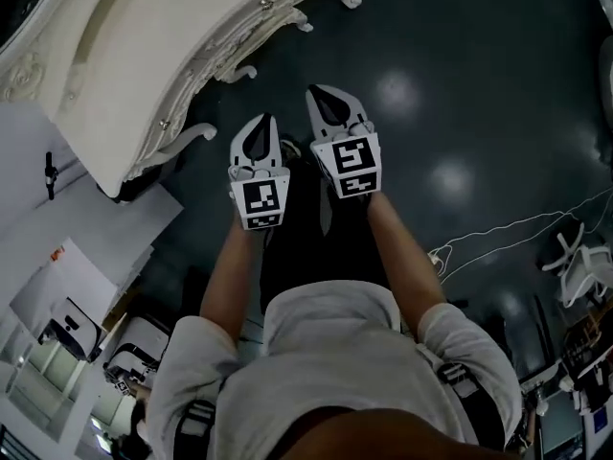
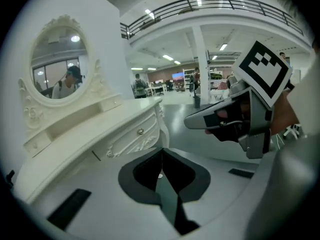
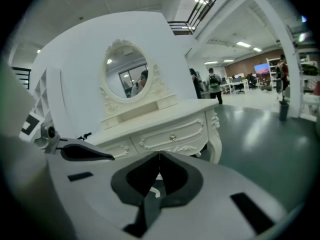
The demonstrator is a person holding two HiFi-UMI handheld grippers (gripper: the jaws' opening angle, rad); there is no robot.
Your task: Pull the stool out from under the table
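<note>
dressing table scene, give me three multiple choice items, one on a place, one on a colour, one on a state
1. In the head view, the dressing table lies: A upper left; B lower right; C dead centre.
2. Its colour is: A black; B cream white; C red.
3. The left gripper has its jaws: A wide apart; B together and empty; C clamped on a drawer knob.

Answers:
1 A, it fills that corner of the head view.
2 B, every view shows it pale cream.
3 B, the left gripper view shows them meeting with nothing between.

White cable (image 1: 438, 255) on dark floor (image 1: 460, 84), swivel chair (image 1: 580, 263) nearby.
</note>
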